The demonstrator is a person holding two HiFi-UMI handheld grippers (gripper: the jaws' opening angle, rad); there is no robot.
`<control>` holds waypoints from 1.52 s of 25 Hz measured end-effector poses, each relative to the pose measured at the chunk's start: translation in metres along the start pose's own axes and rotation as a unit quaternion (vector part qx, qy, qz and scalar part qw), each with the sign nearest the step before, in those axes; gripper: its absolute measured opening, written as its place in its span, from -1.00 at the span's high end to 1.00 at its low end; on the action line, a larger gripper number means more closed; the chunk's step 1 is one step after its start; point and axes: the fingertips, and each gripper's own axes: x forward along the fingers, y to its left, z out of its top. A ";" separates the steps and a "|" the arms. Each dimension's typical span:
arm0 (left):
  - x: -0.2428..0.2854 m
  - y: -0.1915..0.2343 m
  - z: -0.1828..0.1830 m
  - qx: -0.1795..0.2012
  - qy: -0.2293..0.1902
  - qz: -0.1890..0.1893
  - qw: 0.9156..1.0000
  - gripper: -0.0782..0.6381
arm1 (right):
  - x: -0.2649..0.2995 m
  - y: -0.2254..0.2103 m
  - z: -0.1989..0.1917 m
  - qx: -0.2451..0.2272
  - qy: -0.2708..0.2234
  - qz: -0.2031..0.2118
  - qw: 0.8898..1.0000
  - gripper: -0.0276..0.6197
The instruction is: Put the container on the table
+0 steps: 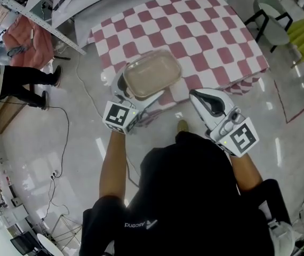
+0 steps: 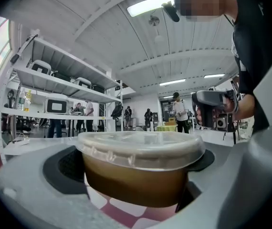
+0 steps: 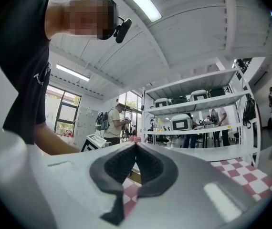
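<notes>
A clear lidded container (image 1: 152,72) with brownish contents hangs over the near edge of the table (image 1: 205,41), which wears a pink-and-white checked cloth. My left gripper (image 1: 140,92) is shut on it from the near side. In the left gripper view the container (image 2: 141,168) fills the space between the jaws, with the checked cloth (image 2: 126,213) just beneath; I cannot tell whether it touches. My right gripper (image 1: 196,94) hovers to the right of the container, off the table's front edge, shut and empty (image 3: 136,144).
A green-seated chair (image 1: 272,15) stands beyond the table's right corner. Another person (image 1: 18,81) stands at the left by a pink cloth, with a cable (image 1: 69,143) trailing over the glossy floor. Metal shelving (image 3: 198,123) lines the room.
</notes>
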 end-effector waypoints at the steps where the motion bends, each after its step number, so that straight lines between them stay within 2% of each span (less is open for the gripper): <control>1: 0.011 0.006 -0.004 0.003 -0.001 0.003 1.000 -0.89 | 0.005 -0.011 -0.004 -0.002 0.005 0.005 1.000 0.91; 6: 0.058 0.032 -0.044 0.000 0.035 0.017 0.999 -0.89 | 0.023 -0.049 -0.025 0.003 0.018 0.024 1.000 0.91; 12: 0.094 0.055 -0.080 0.004 0.073 0.017 0.997 -0.89 | 0.029 -0.072 -0.039 0.019 0.032 0.013 0.999 0.91; 25: 0.122 0.077 -0.131 0.007 0.151 -0.040 0.988 -0.89 | 0.062 -0.094 -0.049 0.037 0.050 -0.029 0.998 0.91; 27: 0.120 0.076 -0.137 0.012 0.173 -0.052 0.984 -0.89 | 0.064 -0.095 -0.050 0.040 0.053 -0.034 0.997 0.91; 31: 0.114 0.070 -0.159 0.021 0.228 -0.084 0.970 -0.89 | 0.065 -0.096 -0.052 0.044 0.053 -0.042 0.997 0.91; 38: 0.097 0.074 -0.190 0.010 0.319 -0.079 0.944 -0.89 | 0.066 -0.096 -0.053 0.042 0.052 -0.045 0.997 0.91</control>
